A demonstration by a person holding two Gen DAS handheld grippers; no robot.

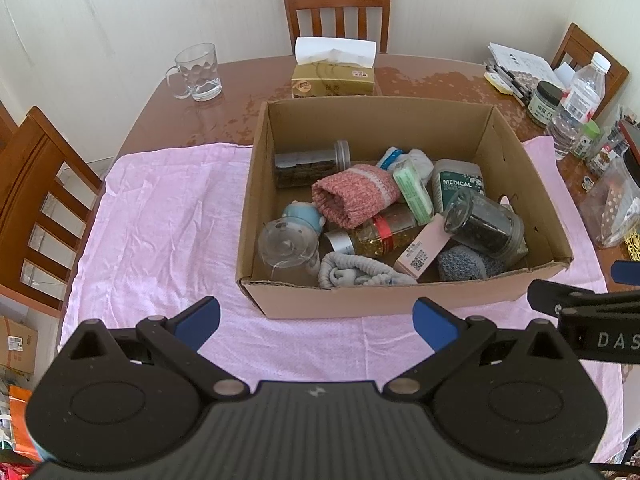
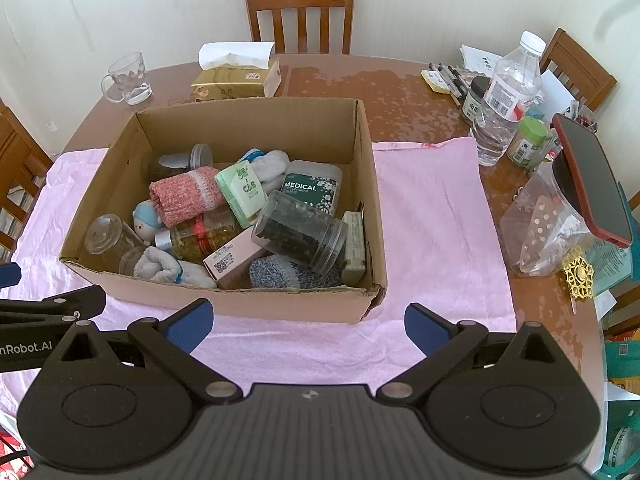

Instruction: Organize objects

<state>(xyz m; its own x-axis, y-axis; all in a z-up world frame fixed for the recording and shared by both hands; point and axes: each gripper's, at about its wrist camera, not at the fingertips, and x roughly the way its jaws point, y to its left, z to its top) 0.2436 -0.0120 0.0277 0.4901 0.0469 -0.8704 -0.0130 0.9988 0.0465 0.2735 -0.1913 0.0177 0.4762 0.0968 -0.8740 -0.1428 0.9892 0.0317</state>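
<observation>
Both grippers hovering at near edge of table [image 1: 240, 92], above pink cloth [image 1: 160, 220]. Left gripper [image 1: 316, 320]: fingers spread wide, nothing held. Right gripper [image 2: 308, 320]: fingers spread wide too, nothing held.

Cardboard box [image 1: 400, 300] sitting on cloth, straight ahead of both, open top. Packed inside, jumbled: red knit roll [image 1: 352, 194] near middle, dark-filled jar [image 1: 484, 226] lying on its side at right, MEDICAL swab tub [image 1: 456, 184] behind it, green packet [image 1: 412, 190] between roll and tub, pink carton [image 1: 424, 248] at front, grey sock [image 1: 360, 272] against front wall, clear glass [image 1: 284, 246] front left, blue figurine [image 1: 302, 216] just behind it.

Outside box: glass mug [image 1: 198, 72] far left, tissue box [image 1: 334, 76] behind box, water bottle [image 2: 504, 100] and phone [image 2: 592, 176] at right.
</observation>
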